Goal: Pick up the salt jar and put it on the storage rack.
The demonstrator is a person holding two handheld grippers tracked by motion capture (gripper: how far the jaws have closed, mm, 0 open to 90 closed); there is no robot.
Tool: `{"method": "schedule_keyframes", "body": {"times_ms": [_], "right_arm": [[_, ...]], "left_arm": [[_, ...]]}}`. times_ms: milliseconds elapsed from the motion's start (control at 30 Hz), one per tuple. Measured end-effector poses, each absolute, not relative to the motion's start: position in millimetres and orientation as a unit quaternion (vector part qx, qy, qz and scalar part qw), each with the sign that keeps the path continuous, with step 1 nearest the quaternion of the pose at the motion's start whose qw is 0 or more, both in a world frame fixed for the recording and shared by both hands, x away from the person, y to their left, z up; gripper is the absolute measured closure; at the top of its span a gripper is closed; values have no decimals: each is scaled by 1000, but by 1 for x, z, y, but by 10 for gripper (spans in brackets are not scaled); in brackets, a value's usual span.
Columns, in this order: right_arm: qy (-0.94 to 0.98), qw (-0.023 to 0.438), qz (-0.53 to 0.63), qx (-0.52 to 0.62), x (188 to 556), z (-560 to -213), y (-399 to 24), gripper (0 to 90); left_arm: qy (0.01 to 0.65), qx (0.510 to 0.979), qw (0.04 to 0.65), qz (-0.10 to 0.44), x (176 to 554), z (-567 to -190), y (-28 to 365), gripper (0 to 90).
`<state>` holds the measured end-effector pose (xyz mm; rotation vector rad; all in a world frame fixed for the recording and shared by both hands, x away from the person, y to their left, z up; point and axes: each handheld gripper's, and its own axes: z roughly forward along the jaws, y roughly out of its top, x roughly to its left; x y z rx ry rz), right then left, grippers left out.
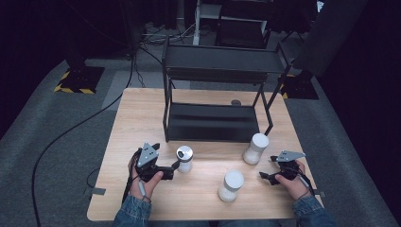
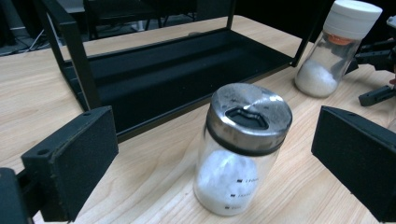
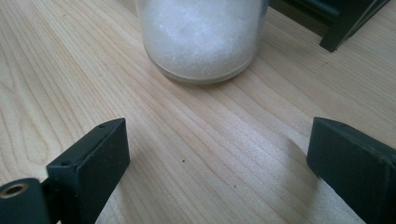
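A: What's the biggest thing on the bench [image 1: 142, 109]?

B: The black two-tier rack [image 1: 215, 85], standing at the far side. In front of it stand three jars of white grains.

A: Which jar is in hand?

B: The steel-lidded jar [image 2: 243, 149]. It stands upright between the spread fingers of the left gripper [image 1: 176, 165], apparently untouched, though the near side is hidden.

A: And the right gripper [image 1: 265, 168]?

B: Released too, fingers wide, just short of the white-capped jar [image 1: 256, 148] by the rack. The third jar [image 1: 231, 186] stands between both hands.

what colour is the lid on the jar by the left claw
Silver metal lid with a dark pour opening, clearest in the left gripper view.
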<state>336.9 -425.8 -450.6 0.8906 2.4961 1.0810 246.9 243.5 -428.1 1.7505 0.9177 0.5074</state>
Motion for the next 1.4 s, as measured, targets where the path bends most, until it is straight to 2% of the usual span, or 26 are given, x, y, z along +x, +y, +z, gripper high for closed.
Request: {"method": "schedule_keyframes", "body": {"times_ms": [1400], "right_arm": [[864,139,374,308,337,-451,-426,58]], "left_arm": [[352,740,537,201,275,-436,209,6]]}}
